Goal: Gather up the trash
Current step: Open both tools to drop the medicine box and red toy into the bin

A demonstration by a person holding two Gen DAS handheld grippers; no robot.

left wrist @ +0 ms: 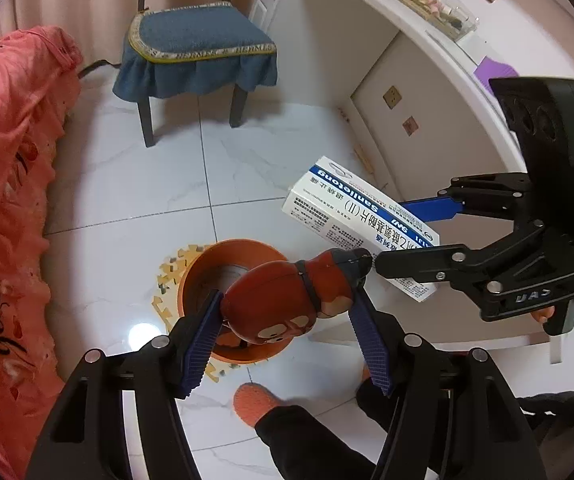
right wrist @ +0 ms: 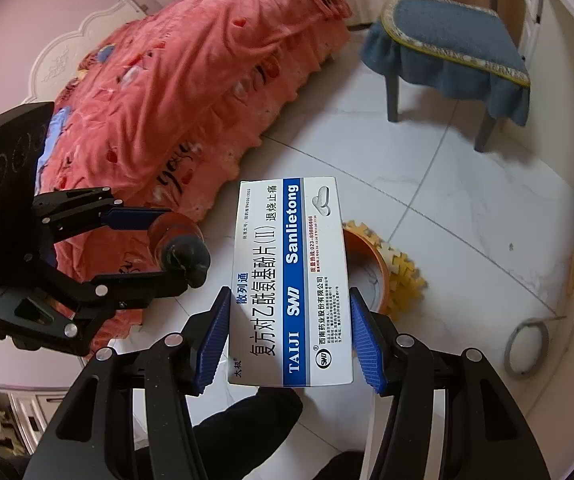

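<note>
The left gripper (left wrist: 287, 320) clamps a brown figurine bottle (left wrist: 287, 304) over the orange bin (left wrist: 223, 260) on the floor, the right gripper (right wrist: 289, 340), at its 2 o'clock, holds a medicine box (right wrist: 291, 280), so I judge both pieces collected but not yet dropped in.

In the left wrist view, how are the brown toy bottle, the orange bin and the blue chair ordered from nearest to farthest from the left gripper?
1. Brown toy bottle: clamped between the left gripper's pads.
2. Orange bin: on the floor just beyond and below the bottle.
3. Blue chair: far across the tiles, at the top of the view.
</note>
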